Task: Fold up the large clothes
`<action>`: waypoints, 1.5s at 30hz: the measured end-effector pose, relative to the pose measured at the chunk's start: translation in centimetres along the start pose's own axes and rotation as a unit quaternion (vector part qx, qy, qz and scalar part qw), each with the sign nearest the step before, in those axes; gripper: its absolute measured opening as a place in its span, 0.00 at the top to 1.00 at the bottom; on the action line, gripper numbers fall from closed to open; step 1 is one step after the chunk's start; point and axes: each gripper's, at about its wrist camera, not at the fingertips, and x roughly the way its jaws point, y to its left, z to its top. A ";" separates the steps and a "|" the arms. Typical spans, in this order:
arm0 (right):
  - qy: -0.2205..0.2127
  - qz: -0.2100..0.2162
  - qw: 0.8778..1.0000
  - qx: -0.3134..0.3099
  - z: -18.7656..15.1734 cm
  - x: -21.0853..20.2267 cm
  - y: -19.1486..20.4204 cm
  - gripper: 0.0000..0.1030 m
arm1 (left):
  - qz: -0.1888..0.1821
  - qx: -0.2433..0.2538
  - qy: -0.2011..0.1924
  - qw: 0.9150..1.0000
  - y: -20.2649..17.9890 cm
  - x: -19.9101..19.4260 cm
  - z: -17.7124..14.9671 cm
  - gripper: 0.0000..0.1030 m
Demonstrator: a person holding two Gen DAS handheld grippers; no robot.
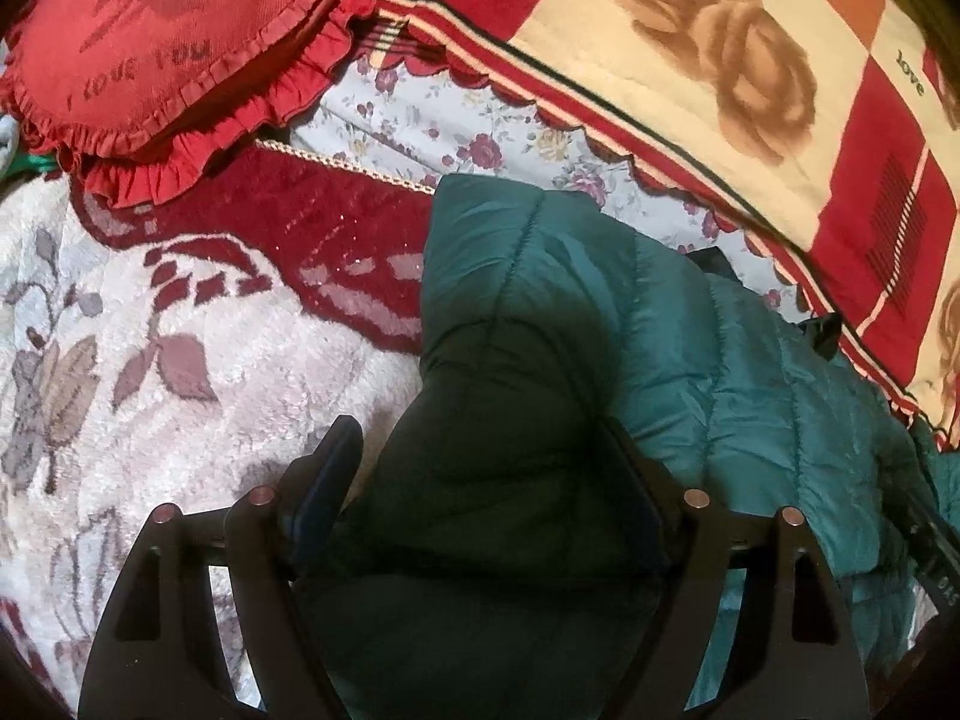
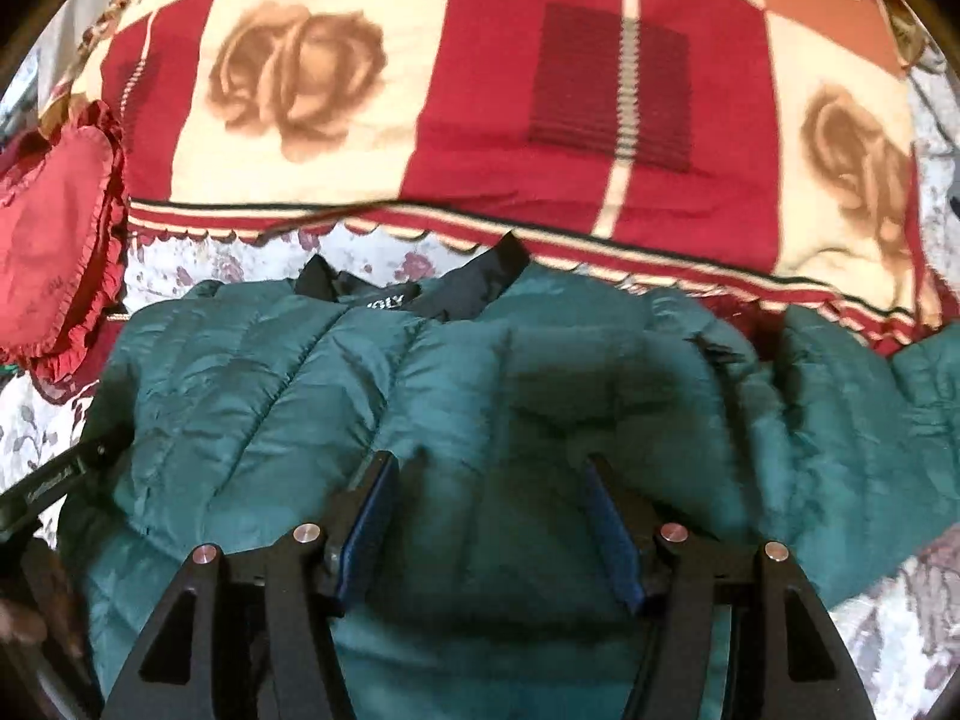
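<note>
A dark green quilted puffer jacket (image 2: 336, 396) lies on the bed with its black collar (image 2: 414, 288) toward the far side. In the left wrist view a folded part of the jacket (image 1: 528, 312) rises between the fingers of my left gripper (image 1: 480, 444), whose jaws stand wide apart around it. In the right wrist view my right gripper (image 2: 489, 468) hovers over the jacket's middle with its jaws open and nothing held. The left gripper's body (image 2: 66, 480) shows at the left edge of that view.
A red frilled heart pillow (image 1: 156, 42) lies at the far left. A red and cream rose blanket (image 2: 480, 108) lies beyond the jacket. A white and maroon floral plush blanket (image 1: 150, 348) covers the bed to the left.
</note>
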 end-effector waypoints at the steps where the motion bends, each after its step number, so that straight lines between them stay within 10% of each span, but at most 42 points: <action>1: -0.005 0.000 1.000 0.002 -0.1 -0.5 -0.6 0.42 | -0.001 0.000 -0.001 1.000 0.0 -0.4 0.0 0.22; 9: 0.009 0.003 0.999 0.030 -1.1 0.4 -4.4 0.42 | -0.037 -0.006 -0.060 0.997 -0.9 -5.1 0.2 0.22; 18: 0.034 -0.006 0.999 0.015 -1.6 2.5 -4.2 0.43 | -0.012 0.063 0.004 0.998 -5.4 -0.5 -2.3 0.22; 33: -0.031 0.040 0.998 0.037 -4.3 -6.0 -5.5 0.34 | -0.008 0.075 -0.031 0.997 -5.0 -0.9 -3.6 0.21; 45: -0.046 -0.013 0.990 0.132 -5.1 -7.3 -14.9 0.26 | -0.051 0.070 -0.043 0.995 -4.1 -7.7 -7.3 0.22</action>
